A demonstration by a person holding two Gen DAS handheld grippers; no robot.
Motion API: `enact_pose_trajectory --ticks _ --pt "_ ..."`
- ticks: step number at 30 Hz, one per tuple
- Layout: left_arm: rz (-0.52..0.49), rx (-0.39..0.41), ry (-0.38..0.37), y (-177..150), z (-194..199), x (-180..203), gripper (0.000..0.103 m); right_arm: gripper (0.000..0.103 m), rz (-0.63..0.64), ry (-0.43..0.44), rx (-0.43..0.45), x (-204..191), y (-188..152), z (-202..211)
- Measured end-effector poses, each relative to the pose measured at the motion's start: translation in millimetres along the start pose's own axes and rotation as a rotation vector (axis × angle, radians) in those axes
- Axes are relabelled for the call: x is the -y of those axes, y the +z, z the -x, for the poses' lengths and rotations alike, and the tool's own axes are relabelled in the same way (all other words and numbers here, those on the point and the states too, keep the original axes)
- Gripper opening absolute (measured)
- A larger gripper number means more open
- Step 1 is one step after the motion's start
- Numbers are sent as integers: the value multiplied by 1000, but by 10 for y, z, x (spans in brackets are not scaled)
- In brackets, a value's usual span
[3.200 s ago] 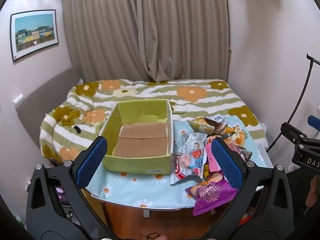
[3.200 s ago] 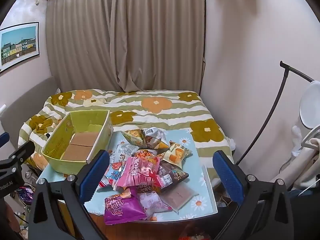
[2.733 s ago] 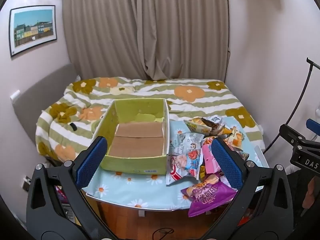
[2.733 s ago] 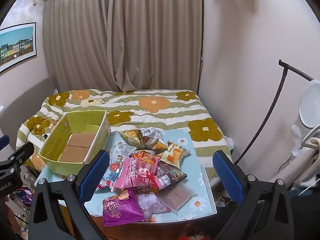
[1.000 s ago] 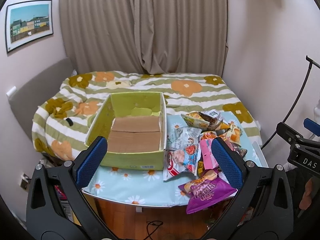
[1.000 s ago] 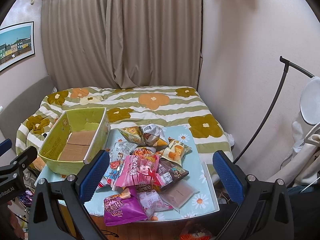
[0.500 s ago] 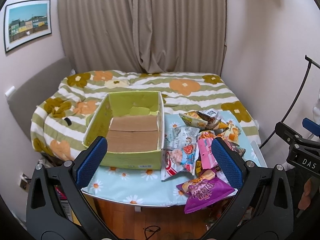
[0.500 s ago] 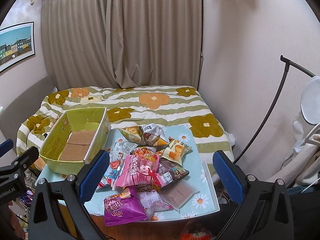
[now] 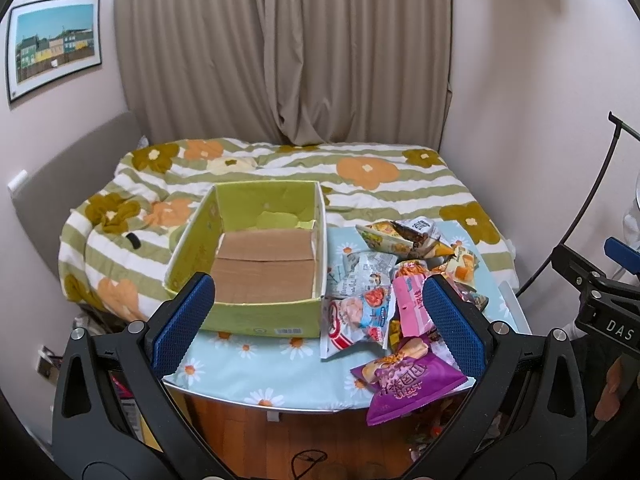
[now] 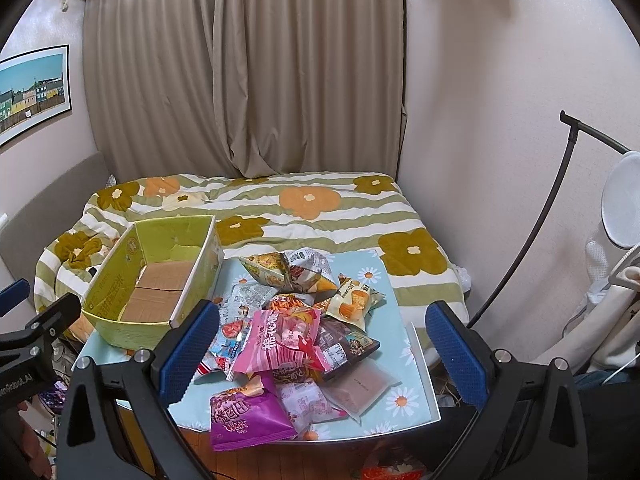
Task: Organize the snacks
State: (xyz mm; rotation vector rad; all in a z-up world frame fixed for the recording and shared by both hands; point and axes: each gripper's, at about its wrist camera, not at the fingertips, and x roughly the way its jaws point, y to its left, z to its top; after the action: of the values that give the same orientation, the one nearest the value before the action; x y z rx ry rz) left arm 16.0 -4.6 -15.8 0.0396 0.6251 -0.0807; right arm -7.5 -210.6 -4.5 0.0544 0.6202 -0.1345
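Note:
An empty green cardboard box stands on the left half of a small table with a daisy-print cloth. A heap of snack bags lies on the right half: a purple bag at the front edge, a pink bag, a yellow-and-grey bag at the back. My left gripper is open and empty, held back from the table's front edge. My right gripper is open and empty, in front of the heap.
A bed with a striped flower quilt lies right behind the table. Curtains hang at the back and a wall is on the right. A black lamp stand rises at the right. Wooden floor shows below the table.
Both grippers have drifted slightly; the views shifted a little over the table. Nothing on the table has moved and both grippers stay open.

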Motion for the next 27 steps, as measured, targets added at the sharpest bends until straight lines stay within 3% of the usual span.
enact_pose_trajectory --ticks 8,16,21,27 --pt "-6 -125 -64 -24 -322 29 103 103 -5 -11 -18 89 -68 -53" --pt "42 -321 -127 -412 -889 169 103 103 -27 -12 -142 346 -396 -448" --pt "94 -443 -106 -713 -1222 344 103 103 -46 58 -237 576 -627 -823" --pt "148 -529 -70 -965 -1527 597 103 103 -1 123 -356 806 -923 -1340"
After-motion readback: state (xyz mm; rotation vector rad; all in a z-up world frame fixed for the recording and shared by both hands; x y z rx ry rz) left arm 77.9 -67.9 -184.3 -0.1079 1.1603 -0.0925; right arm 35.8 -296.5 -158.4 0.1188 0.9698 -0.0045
